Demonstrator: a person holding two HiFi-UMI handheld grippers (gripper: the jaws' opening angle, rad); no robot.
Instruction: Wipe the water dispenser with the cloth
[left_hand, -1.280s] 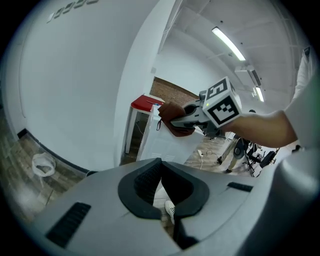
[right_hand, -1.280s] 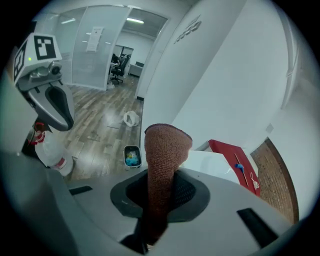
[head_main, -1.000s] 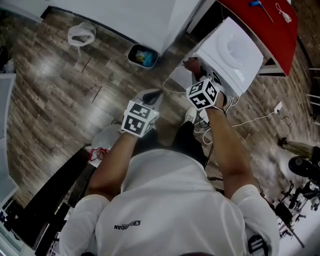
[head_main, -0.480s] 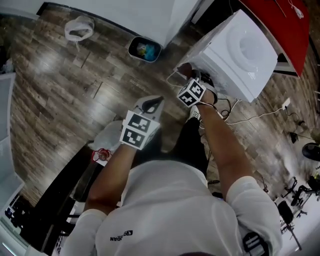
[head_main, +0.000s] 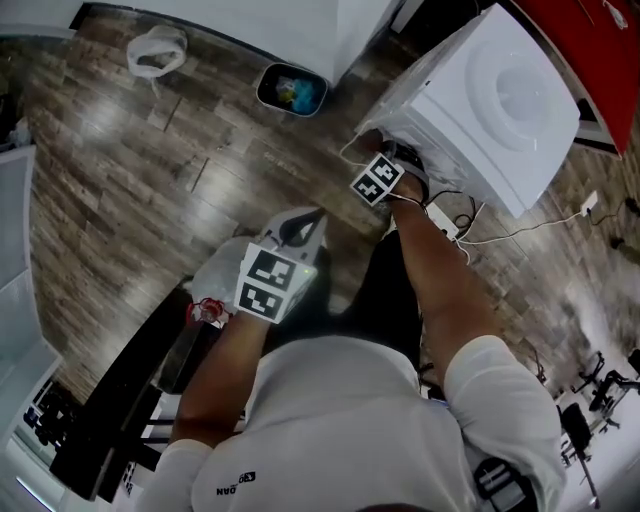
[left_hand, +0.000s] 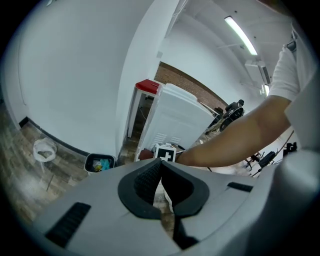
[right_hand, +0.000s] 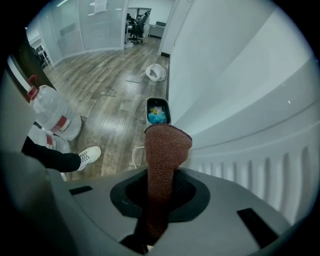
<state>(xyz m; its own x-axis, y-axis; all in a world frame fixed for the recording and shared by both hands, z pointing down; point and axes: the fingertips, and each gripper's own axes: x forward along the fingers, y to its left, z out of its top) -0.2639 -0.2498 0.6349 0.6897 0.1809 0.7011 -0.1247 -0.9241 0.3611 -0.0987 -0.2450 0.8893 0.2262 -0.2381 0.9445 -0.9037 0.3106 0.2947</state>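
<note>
Right gripper view: right gripper (right_hand: 157, 195) clenched on cloth (right_hand: 162, 155), reddish-brown, knitted. Pinched low down between the two pads (right_hand: 185, 195), narrow end in the grip. Rest of cloth standing up and out beyond the fingertips, top folded over into a rounded cap. Cloth centred between the fingers, not hanging off to either side.

Just right of the cloth: white side wall of water dispenser (right_hand: 260, 165), ribbed vents along the lower part. Cloth tip close against that wall; actual contact not resolvable from this view.

Head view: right gripper (head_main: 385, 172) low at the near side of the water dispenser (head_main: 480, 110), marker cube up, fingertips and cloth hidden behind cube and hand. Right arm stretched forward.

Left gripper view: left gripper (left_hand: 160, 175) with fingertips pressed together, nothing between them, only floor visible through the slit lower down. Pointed toward the dispenser (left_hand: 175, 120) but well apart from it. Head view: left gripper (head_main: 300, 225) held out over the wood floor (head_main: 120, 170), between the body and the dispenser.

Surroundings:
- small bin (head_main: 291, 88) with blue contents, beside the wall, left of dispenser
- white plastic bag (head_main: 155, 52) on floor, further left
- large water bottle (right_hand: 52, 117), red cap, lying near a white shoe (right_hand: 87, 155)
- white cable (head_main: 520, 230) trailing on floor right of dispenser
</note>
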